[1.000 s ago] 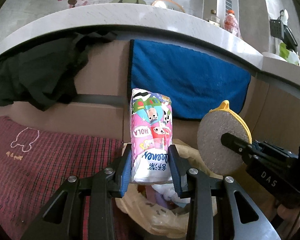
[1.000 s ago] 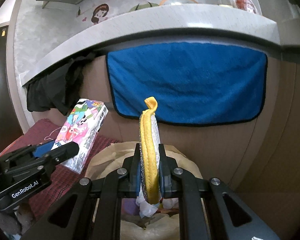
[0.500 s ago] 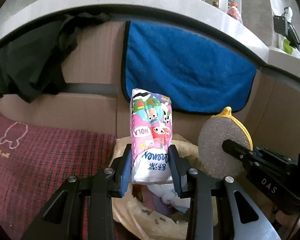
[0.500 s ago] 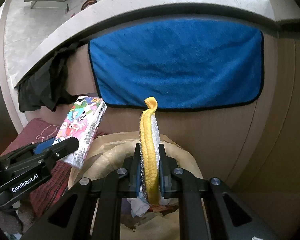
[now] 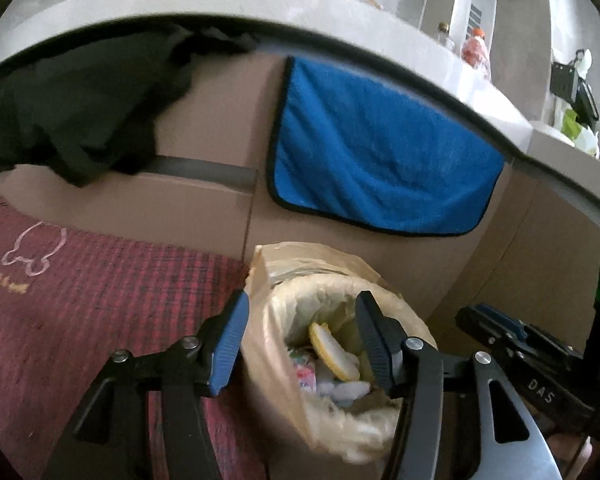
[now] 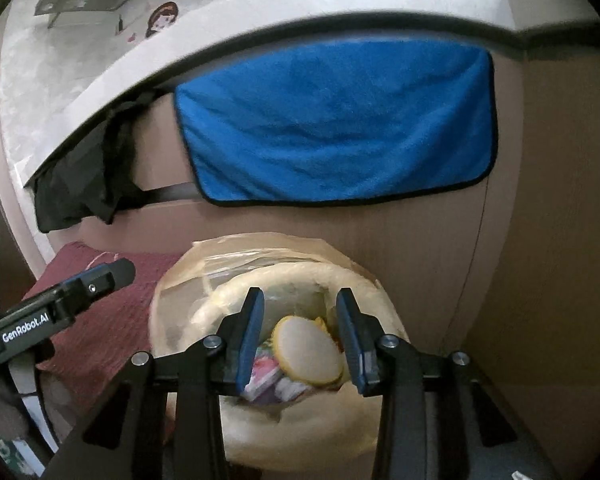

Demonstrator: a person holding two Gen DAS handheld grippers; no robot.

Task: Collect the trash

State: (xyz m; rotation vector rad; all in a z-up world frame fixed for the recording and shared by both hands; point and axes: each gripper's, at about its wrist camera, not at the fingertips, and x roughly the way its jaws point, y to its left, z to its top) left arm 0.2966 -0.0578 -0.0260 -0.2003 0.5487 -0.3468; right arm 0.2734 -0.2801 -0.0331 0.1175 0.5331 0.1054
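Note:
A trash bin lined with a pale yellow bag (image 5: 284, 264) (image 6: 188, 276) stands against the cabinet. Inside lie the round yellow-edged scouring pad (image 5: 332, 350) (image 6: 308, 350) and the pink tissue pack (image 5: 302, 372) (image 6: 262, 376) among other rubbish. My left gripper (image 5: 304, 344) is open and empty above the bin's left rim. My right gripper (image 6: 300, 336) is open and empty over the bin's mouth. Each gripper shows in the other's view: the right one (image 5: 516, 344), the left one (image 6: 60, 304).
A blue towel (image 5: 380, 160) (image 6: 340, 128) and a dark cloth (image 5: 80, 112) hang from the grey countertop edge (image 5: 260, 12) over brown cabinet fronts. A red checked mat (image 5: 100, 300) lies left of the bin. Bottles (image 5: 474, 46) stand on the counter.
Both grippers opened. The tissue pack dropped from the left gripper and the scouring pad from the right one into the bin. Both grippers now tilt down over it.

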